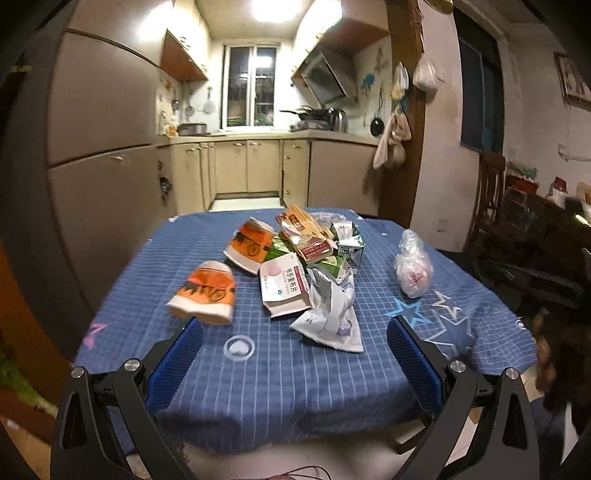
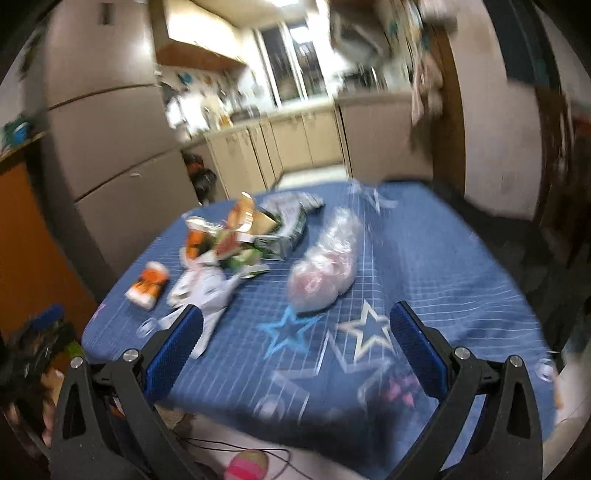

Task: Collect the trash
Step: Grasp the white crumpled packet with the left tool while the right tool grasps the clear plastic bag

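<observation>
A ceiling light [image 1: 277, 9] glares white in the left view, which is mostly sharp. The right view is smeared with motion blur. Both bend strongly and darken at the fisheye edges; the room's sides are dim.

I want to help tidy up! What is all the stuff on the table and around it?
paper cups: two, orange and white, lying on their sides, left part of the table
white box: one, white with red print, middle
crumpled wrapper: one, white and grey, in front of the pile
cartons and packets: several, orange, green, silver, piled at the back
plastic bag: one, clear, right side
round lid: one, clear, near edge
tablecloth: one, blue checked with stars
left hand-held gripper: open, empty
right hand-held gripper: open, empty
</observation>
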`<state>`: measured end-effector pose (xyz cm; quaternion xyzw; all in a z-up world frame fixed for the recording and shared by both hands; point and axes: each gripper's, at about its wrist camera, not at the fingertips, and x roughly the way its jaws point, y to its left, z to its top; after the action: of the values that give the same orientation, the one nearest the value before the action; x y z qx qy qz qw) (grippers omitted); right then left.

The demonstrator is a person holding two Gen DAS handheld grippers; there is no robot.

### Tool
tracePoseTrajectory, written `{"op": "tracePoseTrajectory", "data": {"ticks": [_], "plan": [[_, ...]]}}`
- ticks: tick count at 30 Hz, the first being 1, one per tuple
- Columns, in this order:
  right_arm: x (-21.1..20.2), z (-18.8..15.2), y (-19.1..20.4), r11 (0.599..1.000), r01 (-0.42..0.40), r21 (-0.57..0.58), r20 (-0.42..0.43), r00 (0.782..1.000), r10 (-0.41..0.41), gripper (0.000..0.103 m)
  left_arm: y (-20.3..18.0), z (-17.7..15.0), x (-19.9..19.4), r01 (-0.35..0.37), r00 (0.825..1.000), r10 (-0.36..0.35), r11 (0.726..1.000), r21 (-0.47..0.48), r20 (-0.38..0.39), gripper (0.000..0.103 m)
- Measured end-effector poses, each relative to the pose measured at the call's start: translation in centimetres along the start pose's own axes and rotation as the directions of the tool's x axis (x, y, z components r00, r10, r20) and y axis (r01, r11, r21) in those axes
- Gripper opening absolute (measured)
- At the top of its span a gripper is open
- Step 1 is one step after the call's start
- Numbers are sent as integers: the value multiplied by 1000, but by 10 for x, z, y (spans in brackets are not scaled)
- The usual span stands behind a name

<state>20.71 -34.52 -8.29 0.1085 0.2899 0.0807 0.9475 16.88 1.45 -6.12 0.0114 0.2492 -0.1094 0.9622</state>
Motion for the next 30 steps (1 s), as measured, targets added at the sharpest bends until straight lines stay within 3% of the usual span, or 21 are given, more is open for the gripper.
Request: {"op": "tracePoseTrajectory", "data": {"ticks": [4,10,11,13,17,22,30], "plan": [[74,27,-28,998,13,67,-92,996,-7,98,-9,8,53,91,994,-90,996,16,-60,99],[131,41,-37,997,71,40,-158,985,-63,96,-29,15,125,149,981,-148,989,1,-124,98],[137,41,-39,997,75,37,-175,982,-67,91,-31,14,136,151,980,-149,989,0,-134,95],[147,38,-38,997,70,29,-202,977,-63,83,-34,10,159,160,971,-159,987,-9,-179,76],[150,35,-39,997,73,1,-213,974,-71,62,-35,1,186,139,967,-139,990,-13,-212,53],[154,35,-36,998,65,-14,-205,977,-66,50,-32,-3,189,141,968,-145,989,-35,-205,30],[142,39,-37,998,57,6,-152,987,-56,41,-26,-3,169,137,977,-141,990,-35,-158,22]]}}
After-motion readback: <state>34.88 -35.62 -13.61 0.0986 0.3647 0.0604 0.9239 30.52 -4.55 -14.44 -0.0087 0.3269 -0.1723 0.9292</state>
